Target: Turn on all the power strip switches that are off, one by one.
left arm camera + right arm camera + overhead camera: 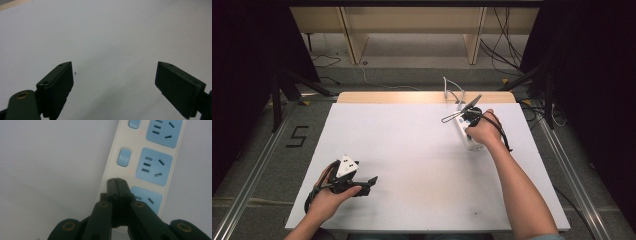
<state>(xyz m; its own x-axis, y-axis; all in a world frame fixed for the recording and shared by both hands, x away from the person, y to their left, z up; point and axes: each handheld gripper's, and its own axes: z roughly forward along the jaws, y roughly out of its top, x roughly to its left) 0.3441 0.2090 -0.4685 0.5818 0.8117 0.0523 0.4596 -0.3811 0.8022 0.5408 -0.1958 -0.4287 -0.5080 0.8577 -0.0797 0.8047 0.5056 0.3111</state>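
At the left of the high view we see the left gripper (362, 184), a black plastic tool capped by a grey three-cornered plate, resting low over the near left part of the bench (412, 165), whose top is a smooth, matt white sheet with a strip of pale wood showing along its far edge. In the left gripper view its two fingers (56, 87), flat black blocks with small screw holes, stand spread wide apart with nothing between them but the bare white surface and one tiny dark speck. Moving right, we find the power strip (140, 167) lying on the far right part of the bench, a long, glossy white bar with rounded light-blue switches and square light-blue socket faces, its white cable curving off the far edge. The right gripper (116, 180) is poised directly over this strip in the right gripper view; its fingers are pressed flat together, pinching nothing, and their joined tip sits over the strip's left margin just below a switch. Whether the tip touches the plastic we cannot tell.
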